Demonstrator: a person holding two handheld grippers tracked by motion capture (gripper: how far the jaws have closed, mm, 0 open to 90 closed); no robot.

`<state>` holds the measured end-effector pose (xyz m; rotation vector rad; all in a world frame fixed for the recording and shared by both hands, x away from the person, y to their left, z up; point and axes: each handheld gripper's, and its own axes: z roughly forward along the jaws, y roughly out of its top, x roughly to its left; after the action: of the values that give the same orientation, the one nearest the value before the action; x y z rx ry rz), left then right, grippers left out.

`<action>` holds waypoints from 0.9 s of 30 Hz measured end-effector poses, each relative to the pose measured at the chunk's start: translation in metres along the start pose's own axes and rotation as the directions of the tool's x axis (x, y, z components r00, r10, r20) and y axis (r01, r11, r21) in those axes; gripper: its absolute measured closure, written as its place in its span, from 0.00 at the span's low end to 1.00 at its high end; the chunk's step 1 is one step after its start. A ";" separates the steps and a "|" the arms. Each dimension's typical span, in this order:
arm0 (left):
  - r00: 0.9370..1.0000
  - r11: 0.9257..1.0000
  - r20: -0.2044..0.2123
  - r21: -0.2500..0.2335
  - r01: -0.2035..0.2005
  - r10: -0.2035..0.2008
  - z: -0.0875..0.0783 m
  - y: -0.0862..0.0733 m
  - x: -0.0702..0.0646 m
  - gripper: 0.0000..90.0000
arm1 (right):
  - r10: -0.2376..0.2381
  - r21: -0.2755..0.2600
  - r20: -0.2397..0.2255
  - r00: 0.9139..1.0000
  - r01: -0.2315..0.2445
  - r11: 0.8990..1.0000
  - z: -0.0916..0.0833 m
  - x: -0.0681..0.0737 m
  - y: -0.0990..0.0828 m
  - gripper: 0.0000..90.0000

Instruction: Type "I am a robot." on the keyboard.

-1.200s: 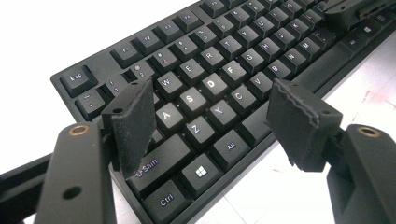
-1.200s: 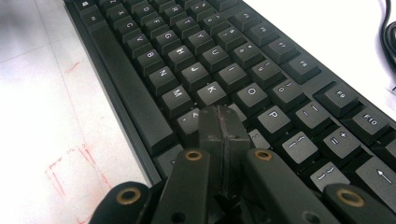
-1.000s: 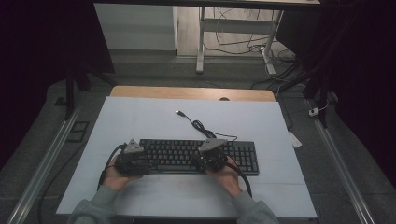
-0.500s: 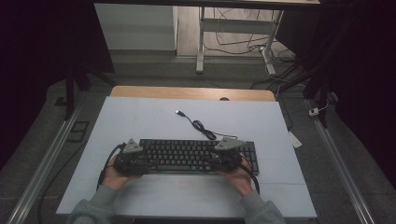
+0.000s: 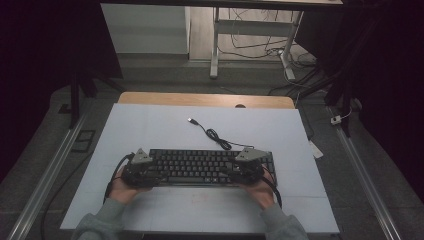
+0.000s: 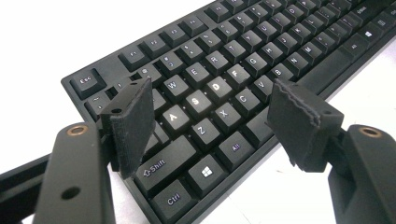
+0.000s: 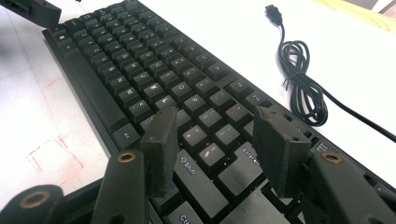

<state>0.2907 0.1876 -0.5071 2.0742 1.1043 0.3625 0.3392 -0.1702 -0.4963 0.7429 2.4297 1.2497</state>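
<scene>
1. Keyboard (image 5: 200, 167), black, lies flat on the near half of a pale blue-white table (image 5: 150, 125); a strip of bare wood (image 5: 205, 100) shows along the table's far edge; beyond it the room is dim, with a grey floor, white desk legs (image 5: 215, 50) and loose floor cables (image 5: 250, 45) (metal rails run down either side of the table).
2. Its own black cable (image 5: 217, 137) leaves the far right corner, gathers into a small coil and ends in a USB plug (image 5: 192, 120) lying loose on the table, well apart from both hands; faint red marks (image 7: 51, 158) stain the table near the keyboard's front edge; nothing else stands near the keys.
3. Long axis runs left to right across the table, parallel to its near edge; the space-bar row faces the person, the function row faces away.
4. Left gripper (image 6: 210, 121) sits over the keyboard's left end, jaws apart above the A, S, Z and X keys, nothing between the pads.
5. Right gripper (image 7: 212, 149) sits over the right end by Shift and Enter; its jaws have just been opening and stand apart with nothing clamped.
</scene>
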 end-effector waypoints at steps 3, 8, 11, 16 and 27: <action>1.000 1.000 -0.004 -0.001 0.009 -0.009 -0.002 -0.003 0.001 0.35 | 0.003 -0.001 -0.007 1.000 -0.003 1.000 -0.002 -0.002 -0.002 0.56; 1.000 1.000 -0.006 0.000 0.014 -0.014 -0.003 -0.004 0.001 0.35 | -0.013 0.012 -0.006 1.000 0.013 1.000 -0.011 -0.007 -0.009 0.56; 1.000 1.000 -0.005 -0.004 0.011 -0.011 -0.004 -0.003 -0.001 0.35 | -0.005 0.010 0.007 1.000 0.005 1.000 -0.022 -0.010 -0.014 0.55; 1.000 1.000 -0.004 -0.014 0.008 -0.008 -0.012 -0.013 -0.004 0.35 | 0.029 -0.010 0.036 0.999 -0.028 1.000 -0.043 -0.015 -0.028 0.55; 1.000 1.000 0.004 -0.026 0.009 -0.009 -0.026 -0.026 -0.005 0.35 | 0.066 -0.026 0.105 0.992 -0.064 0.998 -0.085 -0.024 -0.061 0.53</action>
<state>0.2575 0.2053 -0.5079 2.0460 1.1006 0.3669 0.2989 -0.2698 -0.4964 0.8661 2.3205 1.2269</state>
